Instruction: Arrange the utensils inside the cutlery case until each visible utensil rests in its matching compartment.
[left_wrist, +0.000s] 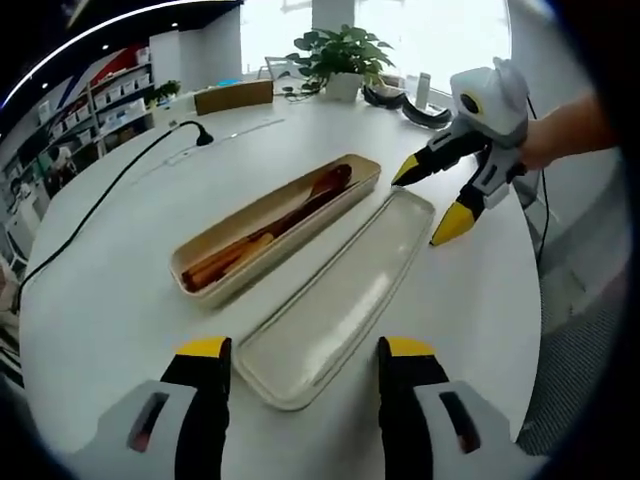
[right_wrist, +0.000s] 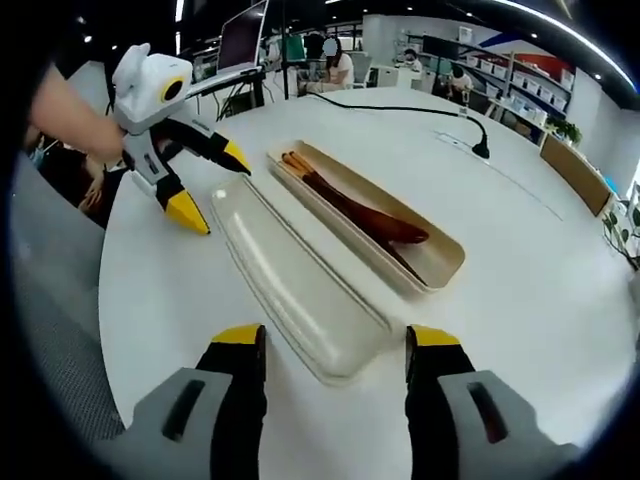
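Note:
A beige cutlery case (left_wrist: 215, 288) (right_wrist: 440, 272) lies open on the round white table (left_wrist: 120, 330) (right_wrist: 540, 230), with wooden utensils (left_wrist: 270, 228) (right_wrist: 350, 205) lying lengthwise inside it. Its empty lid (left_wrist: 335, 300) (right_wrist: 290, 280) lies alongside. My left gripper (left_wrist: 305, 350) (right_wrist: 208, 188) is open, hovering just short of one end of the lid with nothing between its yellow-tipped jaws. My right gripper (right_wrist: 335, 335) (left_wrist: 430, 205) is open too, hovering at the lid's opposite end and holding nothing.
A black cable (left_wrist: 110, 190) (right_wrist: 400, 107) runs across the table to a plug. A potted plant (left_wrist: 340, 55) and a cardboard box (left_wrist: 233, 96) stand at the table's far edge in the left gripper view. Desks, shelves and seated people (right_wrist: 340, 65) lie beyond.

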